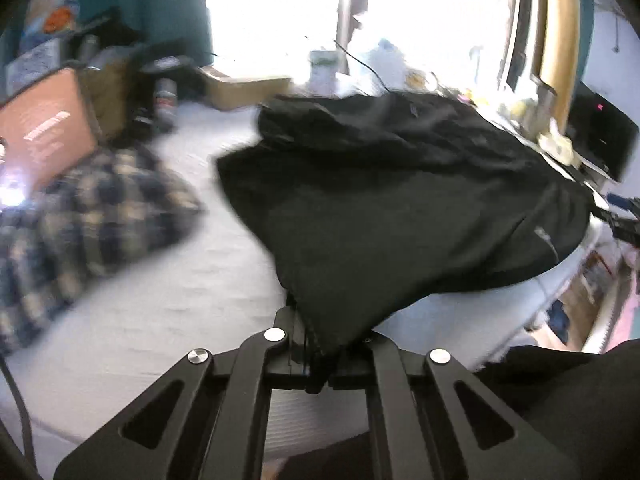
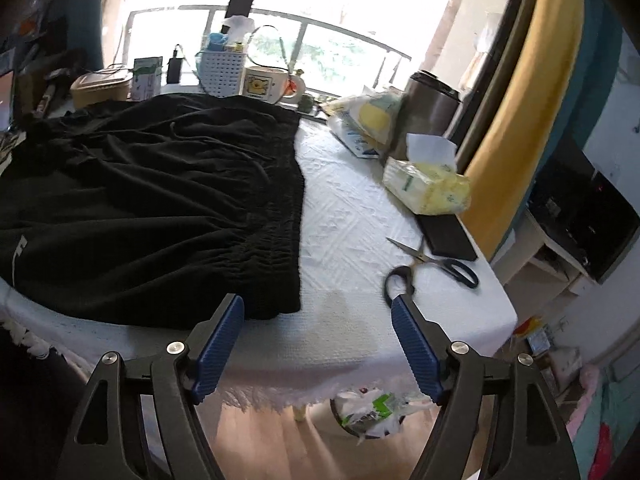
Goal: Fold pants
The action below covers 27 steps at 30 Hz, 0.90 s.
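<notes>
1. Pants (image 2: pixel 152 200): white print at the left edge, cut off by the frame; unreadable. A small grey mark on the fabric (image 1: pixel 546 238) in the left wrist view is also unreadable.
2. Orange board (image 1: pixel 44 136): white lines of text, blurred; unreadable.
3. Mug (image 2: pixel 262 86): yellow cartoon picture, no legible words.
4. Tissue pack (image 2: pixel 428 190): green print, too small to read.

Scissors (image 2: pixel 434 265) lie near the table's (image 2: pixel 348 216) right edge, a tissue pack (image 2: pixel 426 186) behind them, a mug (image 2: pixel 266 85) at the far edge.
</notes>
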### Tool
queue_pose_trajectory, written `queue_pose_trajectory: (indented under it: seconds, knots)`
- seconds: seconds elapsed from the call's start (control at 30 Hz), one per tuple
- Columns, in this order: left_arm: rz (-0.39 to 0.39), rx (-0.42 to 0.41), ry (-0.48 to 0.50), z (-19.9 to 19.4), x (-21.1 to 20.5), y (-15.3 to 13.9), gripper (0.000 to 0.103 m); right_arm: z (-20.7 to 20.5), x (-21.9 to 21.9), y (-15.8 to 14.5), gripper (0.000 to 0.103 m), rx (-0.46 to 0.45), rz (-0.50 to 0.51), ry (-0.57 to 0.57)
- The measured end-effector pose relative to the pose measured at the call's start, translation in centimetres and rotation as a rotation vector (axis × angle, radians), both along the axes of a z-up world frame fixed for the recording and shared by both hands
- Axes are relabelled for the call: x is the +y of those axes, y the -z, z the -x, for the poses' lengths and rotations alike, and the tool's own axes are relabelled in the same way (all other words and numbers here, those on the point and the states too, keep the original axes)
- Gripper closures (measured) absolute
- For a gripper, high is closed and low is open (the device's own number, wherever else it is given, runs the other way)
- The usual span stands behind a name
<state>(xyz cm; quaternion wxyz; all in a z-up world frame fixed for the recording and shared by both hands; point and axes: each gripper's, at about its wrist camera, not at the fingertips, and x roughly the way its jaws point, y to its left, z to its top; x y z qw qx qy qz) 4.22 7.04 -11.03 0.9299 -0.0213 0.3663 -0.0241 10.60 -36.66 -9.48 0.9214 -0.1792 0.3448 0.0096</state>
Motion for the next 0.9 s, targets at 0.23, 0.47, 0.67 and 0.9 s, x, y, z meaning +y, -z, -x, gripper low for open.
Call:
queue_pose_trajectory:
  seconds: [0.23, 0.47, 0.67, 0.9]
  knots:
    - [-0.013, -0.072, -0.011, 1.4, 1.5, -3.4, 0.099, 0.1, 1.4, 2.2, 0.019, 0.003, 0.076, -0.065]
    - [-0.002, -0.018, 0.099, 0.8, -0.8, -1.7, 0.074, 1.6, 4.9, 2.1, 0.019, -0.09, 0.142, -0.19]
    - [0.002, 0.053, 0.074, 0.7, -0.7, 1.2, 0.056, 0.7, 7.0, 2.4, 0.019, -0.161, 0.151, -0.252]
    - [0.026, 0.031, 0.071, 1.0, 0.0, 1.6, 0.056, 1.2, 7.7, 2.3, 0.019, -0.106, 0.197, -0.374]
